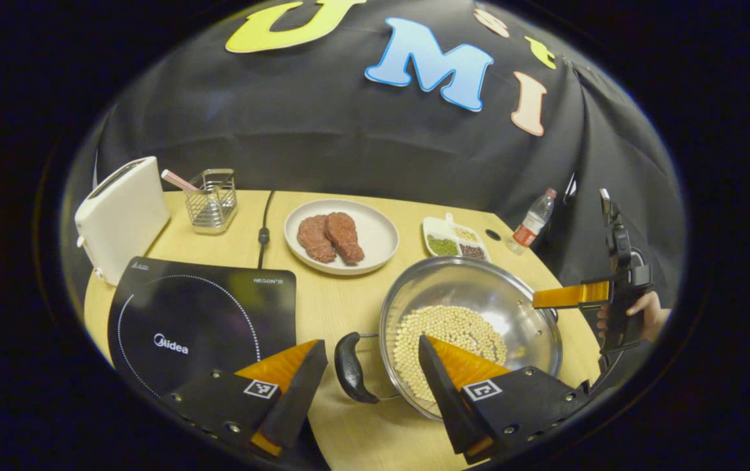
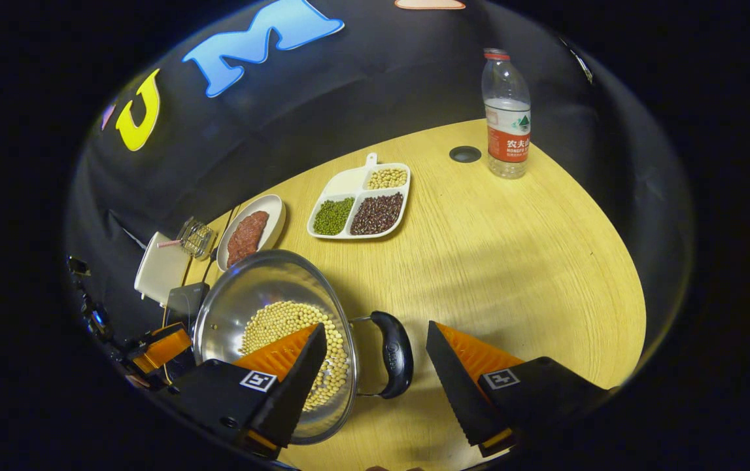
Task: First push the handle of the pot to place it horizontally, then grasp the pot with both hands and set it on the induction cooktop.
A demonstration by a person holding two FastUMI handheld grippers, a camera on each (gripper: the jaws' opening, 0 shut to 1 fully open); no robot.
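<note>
While both tools gape wide, left tool [image 1: 368,366] and right tool [image 2: 375,356] each straddle a pot [image 1: 479,297] handle.

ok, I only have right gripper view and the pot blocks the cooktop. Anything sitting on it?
Observer: No. In left gripper view the induction cooktop has nothing on the part I can see. Its near corner is hidden behind a finger.
Operator: Left gripper on its handle?
Observer: The left gripper is open. Its fingers straddle the handle on the cooktop side of the pot, with a gap on each side.
</note>
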